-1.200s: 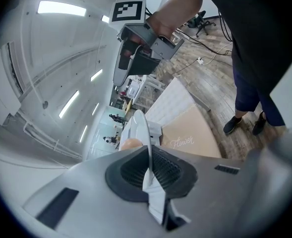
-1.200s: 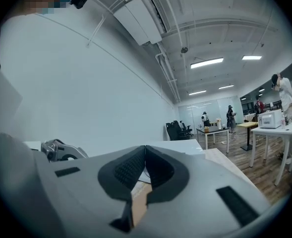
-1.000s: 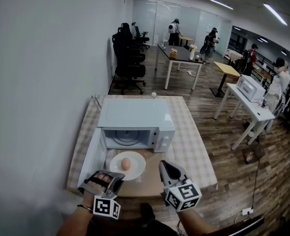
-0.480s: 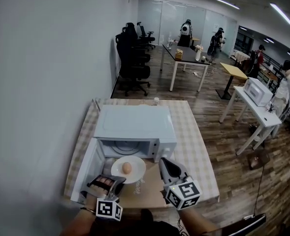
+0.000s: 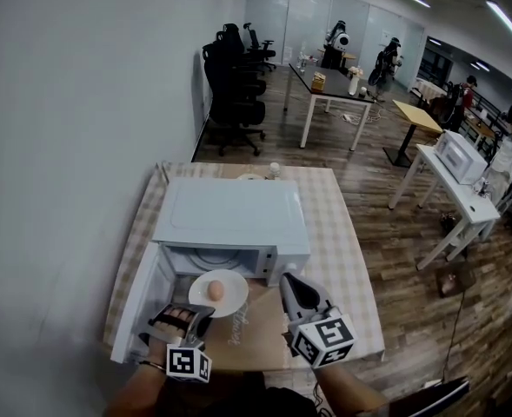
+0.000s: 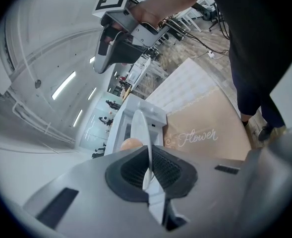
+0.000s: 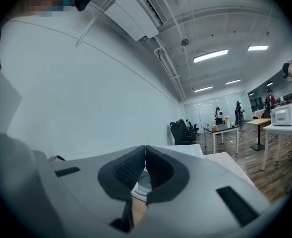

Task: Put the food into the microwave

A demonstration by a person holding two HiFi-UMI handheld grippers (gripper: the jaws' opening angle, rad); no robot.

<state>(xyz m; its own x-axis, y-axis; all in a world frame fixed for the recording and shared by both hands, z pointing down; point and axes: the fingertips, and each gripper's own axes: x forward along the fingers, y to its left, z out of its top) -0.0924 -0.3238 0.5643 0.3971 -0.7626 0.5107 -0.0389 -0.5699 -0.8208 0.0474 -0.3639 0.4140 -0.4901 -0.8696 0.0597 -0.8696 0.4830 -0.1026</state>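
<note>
Egg [image 5: 215, 290] lies on the white plate [image 5: 236, 295]; left tool [image 5: 202, 313] clamps its rim, right tool [image 5: 288, 279] closed empty.

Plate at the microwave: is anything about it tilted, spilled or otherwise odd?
Nothing stands out. The left gripper pinches the plate by its rim before the open microwave, and the round brown food sits on it, unspilled.

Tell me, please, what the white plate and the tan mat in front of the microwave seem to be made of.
Plate: probably glazed ceramic or melamine; plain white, thin-rimmed, smooth. Mat: likely kraft paper or faux leather; flat, tan, dull, with white script printed on it. Looks alone leave both open.
</note>
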